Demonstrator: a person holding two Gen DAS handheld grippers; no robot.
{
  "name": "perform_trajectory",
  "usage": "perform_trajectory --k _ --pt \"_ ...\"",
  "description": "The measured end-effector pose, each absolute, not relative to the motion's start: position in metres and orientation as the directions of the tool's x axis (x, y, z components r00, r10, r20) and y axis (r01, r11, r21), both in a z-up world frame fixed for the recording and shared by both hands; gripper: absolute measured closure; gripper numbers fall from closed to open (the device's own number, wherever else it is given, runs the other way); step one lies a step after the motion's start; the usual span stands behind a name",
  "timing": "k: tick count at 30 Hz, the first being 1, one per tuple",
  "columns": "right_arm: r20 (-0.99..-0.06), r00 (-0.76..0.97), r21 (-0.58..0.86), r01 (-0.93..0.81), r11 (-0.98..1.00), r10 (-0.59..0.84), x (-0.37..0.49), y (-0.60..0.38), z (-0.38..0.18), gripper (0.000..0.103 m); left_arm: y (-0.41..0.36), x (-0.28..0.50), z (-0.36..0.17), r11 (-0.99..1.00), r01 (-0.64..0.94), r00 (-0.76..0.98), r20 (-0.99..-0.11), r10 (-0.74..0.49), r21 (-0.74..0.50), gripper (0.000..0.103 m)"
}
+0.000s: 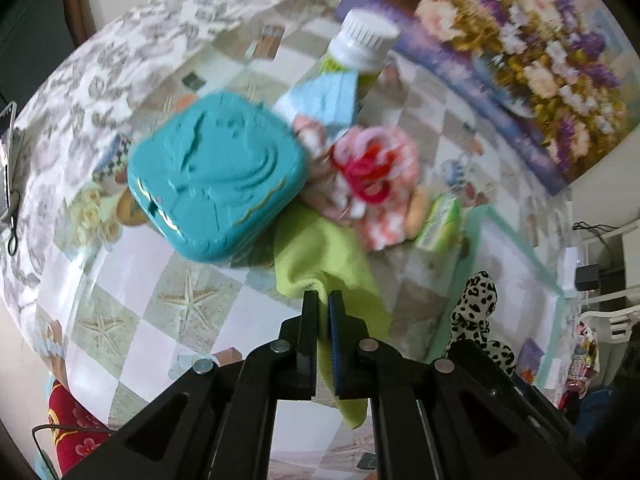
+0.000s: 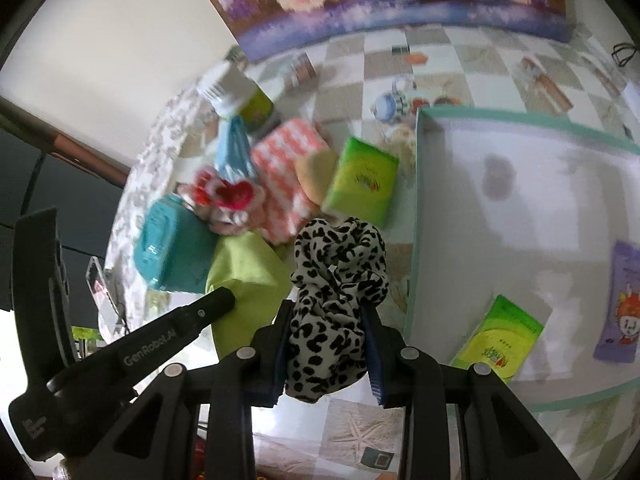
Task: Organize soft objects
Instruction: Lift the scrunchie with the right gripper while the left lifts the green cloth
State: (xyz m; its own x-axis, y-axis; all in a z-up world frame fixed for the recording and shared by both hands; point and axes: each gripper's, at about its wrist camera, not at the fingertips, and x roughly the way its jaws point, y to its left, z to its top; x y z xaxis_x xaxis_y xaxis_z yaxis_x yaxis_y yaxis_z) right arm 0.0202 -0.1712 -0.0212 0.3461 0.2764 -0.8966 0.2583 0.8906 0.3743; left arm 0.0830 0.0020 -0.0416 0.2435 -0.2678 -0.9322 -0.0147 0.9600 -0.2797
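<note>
- The left gripper (image 1: 323, 300) was clamped on one lime-green cloth (image 1: 320, 256), its two black jaws nearly together with a fold of the soft fabric pinched between them; the rest of the cloth trailed away from the jaws toward the clutter.
- The right gripper (image 2: 328, 320) squeezed one leopard-print scrunchie (image 2: 336, 276), a ruffled black-and-white fabric ring bulging above and below the blue-padded jaws.
- Just beyond the scrunchie's right side stood one white bin (image 2: 416, 208) with a mint-green rim; inside lay one green tissue pack (image 2: 500, 340) and one purple packet (image 2: 620, 300).
- A second green tissue pack (image 2: 360, 180) lay on the table near the bin's left wall.
- Past the cloth sat one glossy teal square case (image 1: 212, 184) with rounded corners, one pink-and-white checked cloth (image 2: 288, 176), one red-and-white frilly piece (image 1: 372, 168) and one white-capped bottle (image 1: 360, 44).
- The table (image 1: 132, 280) wore a checked, starfish-printed cover, with one floral picture (image 1: 520, 60) along its far edge.
</note>
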Motion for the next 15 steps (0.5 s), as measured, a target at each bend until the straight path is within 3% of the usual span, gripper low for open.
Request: perform_trajectory --k 9,15 --pt "-0.852 0.466 0.388 0.254 0.886 0.239 0.014 -0.182 0.026 0.069 0.011 0.06 0.021 0.939 0.071 0.377 -0.863 -0.338 -0.336 0.098" --pt "-0.843 0.497 0.376 0.271 0.886 0.206 0.013 -0.186 0.036 0.069 0.002 0.063 0.028 0.937 0.105 0.415 -0.842 -0.345 -0.332 0.098"
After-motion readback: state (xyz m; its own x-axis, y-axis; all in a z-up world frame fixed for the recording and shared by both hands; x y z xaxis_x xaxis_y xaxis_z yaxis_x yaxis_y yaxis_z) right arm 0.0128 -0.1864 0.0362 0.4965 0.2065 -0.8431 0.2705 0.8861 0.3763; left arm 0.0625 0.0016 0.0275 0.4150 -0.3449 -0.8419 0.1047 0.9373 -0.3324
